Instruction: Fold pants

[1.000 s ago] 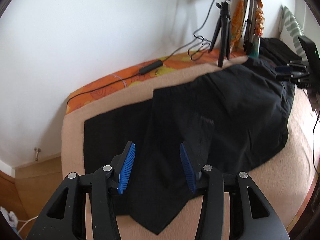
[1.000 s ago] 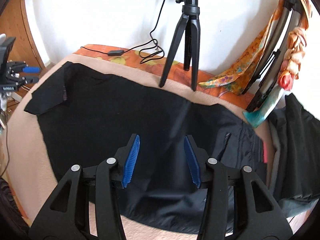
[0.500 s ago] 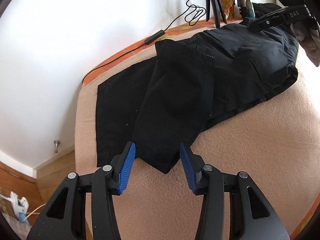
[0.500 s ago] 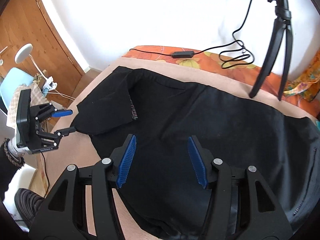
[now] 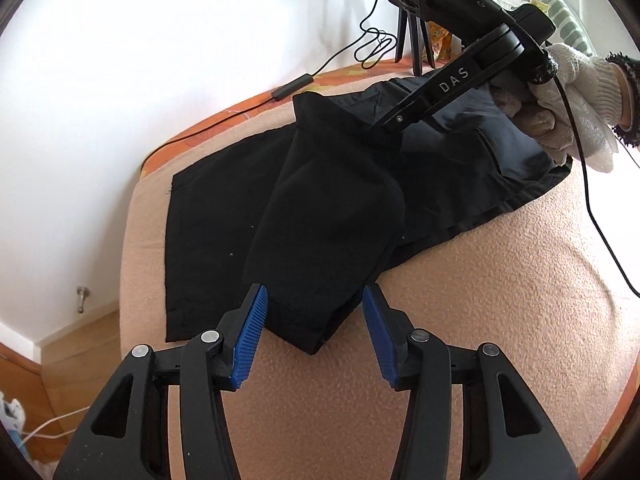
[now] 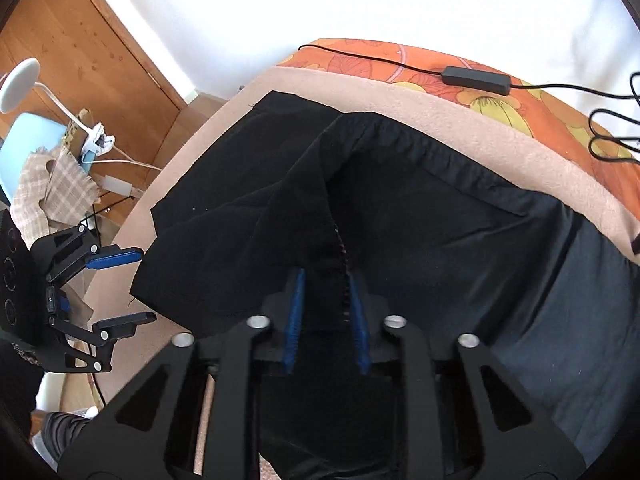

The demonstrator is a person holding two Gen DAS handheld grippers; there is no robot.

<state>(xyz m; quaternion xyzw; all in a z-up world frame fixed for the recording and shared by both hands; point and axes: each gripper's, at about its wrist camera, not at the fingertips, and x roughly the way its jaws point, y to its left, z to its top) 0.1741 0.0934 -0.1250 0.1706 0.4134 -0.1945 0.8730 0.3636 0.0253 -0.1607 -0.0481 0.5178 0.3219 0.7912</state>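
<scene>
Black pants (image 5: pixel 320 208) lie on a beige blanket (image 5: pixel 460 320), one leg flat, the other folded over it with a pointed hem corner toward me. My left gripper (image 5: pixel 314 332) is open, its blue pads on either side of that hem corner. My right gripper (image 6: pixel 325 312) has narrowed its jaws on a raised fold of the pants (image 6: pixel 400 240) along the stitched seam. In the left wrist view the right gripper (image 5: pixel 448 88) reaches down onto the upper part of the pants, held by a gloved hand (image 5: pixel 560 96).
An orange flowered sheet (image 6: pixel 500 92) with a black cable and inline switch (image 6: pixel 476 76) runs along the white wall. Tripod legs (image 5: pixel 412 44) stand at the back. A wooden floor, a lamp (image 6: pixel 20 84) and a chair are off the bed's left end.
The right gripper moved left and down onto the pants and closed its jaws on a fold. The left gripper drew back to the hem corner and stays open.
</scene>
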